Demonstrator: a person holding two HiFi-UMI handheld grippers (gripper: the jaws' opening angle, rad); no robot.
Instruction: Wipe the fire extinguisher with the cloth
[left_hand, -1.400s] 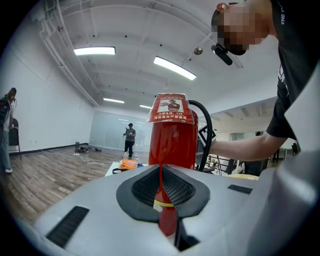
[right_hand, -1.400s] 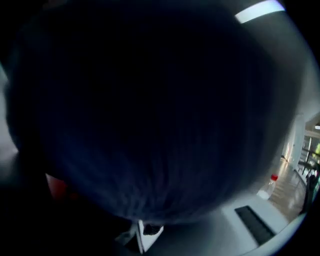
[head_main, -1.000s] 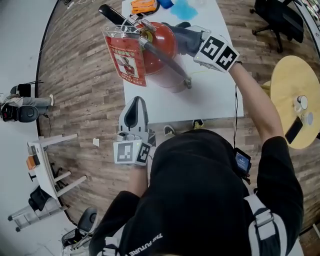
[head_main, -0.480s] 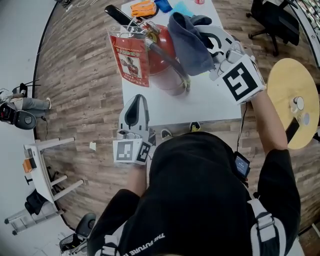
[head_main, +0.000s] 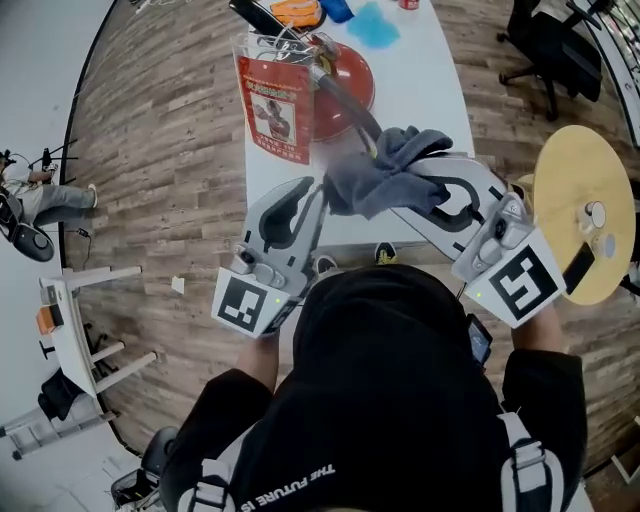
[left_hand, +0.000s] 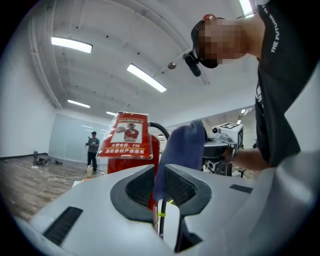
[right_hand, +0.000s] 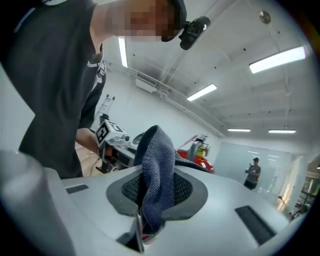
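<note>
The right gripper (right_hand: 156, 186) is clamping its jaws on the cloth (right_hand: 159, 150), a dark blue-grey terry rag. The cloth is bulging up in a thick fold above the pads and trailing out ahead of them. The left gripper (left_hand: 159, 176) is holding its jaws only a narrow slit apart. The cloth's edge is showing in that slit, but I cannot tell whether it is lying inside the gap or just beyond the tips. The two grippers are angling toward each other above the near edge of the desk (head_main: 435, 100), with the bunched cloth hanging between their tips.

The fire extinguisher (head_main: 350, 80) is standing upright farther back, beside the desk's left edge. It is showing a glossy red body with a rounded shoulder and a black lever handle (head_main: 250, 14) on top. A black hose (head_main: 345, 100), banded with a yellow tie, is running down its side. A red-and-white card (head_main: 275, 110) in a clear sleeve is hanging from its neck.
</note>
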